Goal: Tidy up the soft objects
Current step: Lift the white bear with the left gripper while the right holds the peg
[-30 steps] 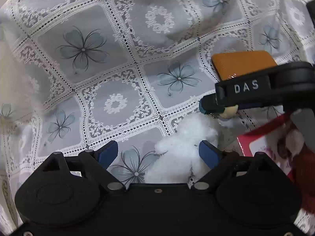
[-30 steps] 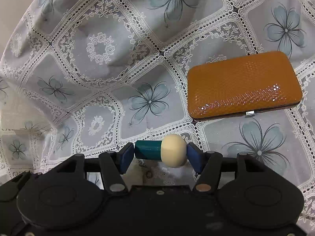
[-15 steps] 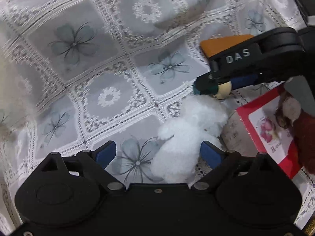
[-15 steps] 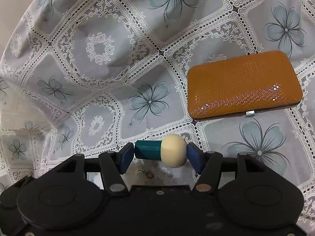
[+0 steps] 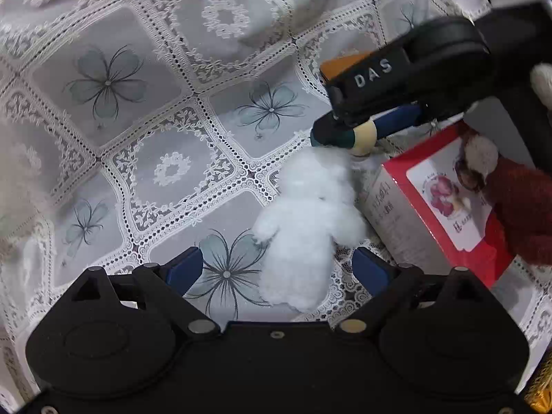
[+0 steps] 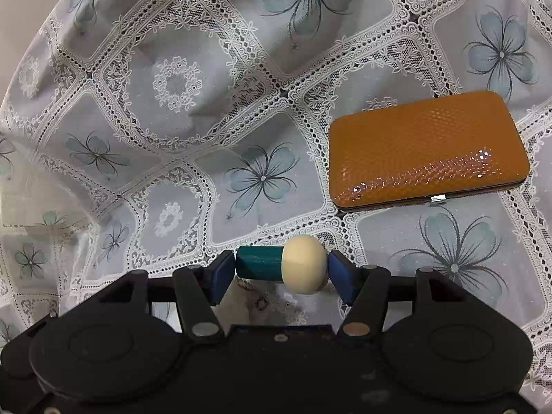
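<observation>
A white fluffy plush toy (image 5: 303, 234) lies on the lace tablecloth (image 5: 165, 110). It rests between the fingers of my left gripper (image 5: 276, 270), nearer the right finger (image 5: 369, 270); the gripper is open and neither pad presses on it. Just beyond the plush's head is my right gripper (image 5: 348, 136), shut on a small wooden peg (image 5: 362, 134). In the right wrist view the peg (image 6: 281, 267), teal with a cream head, lies crosswise in my right gripper (image 6: 279, 270), touching both pads.
An orange hard case (image 6: 427, 150) lies on the cloth beyond the right gripper. A red and white box (image 5: 441, 203) stands right of the white plush, with a brown plush toy (image 5: 514, 200) against it. Something pale and blurred shows at the left edge (image 5: 13, 172).
The left wrist view has rolled and shifted, so the white plush now shows whole between the left fingers, which stand a little wider. The right gripper and its peg have not moved.
</observation>
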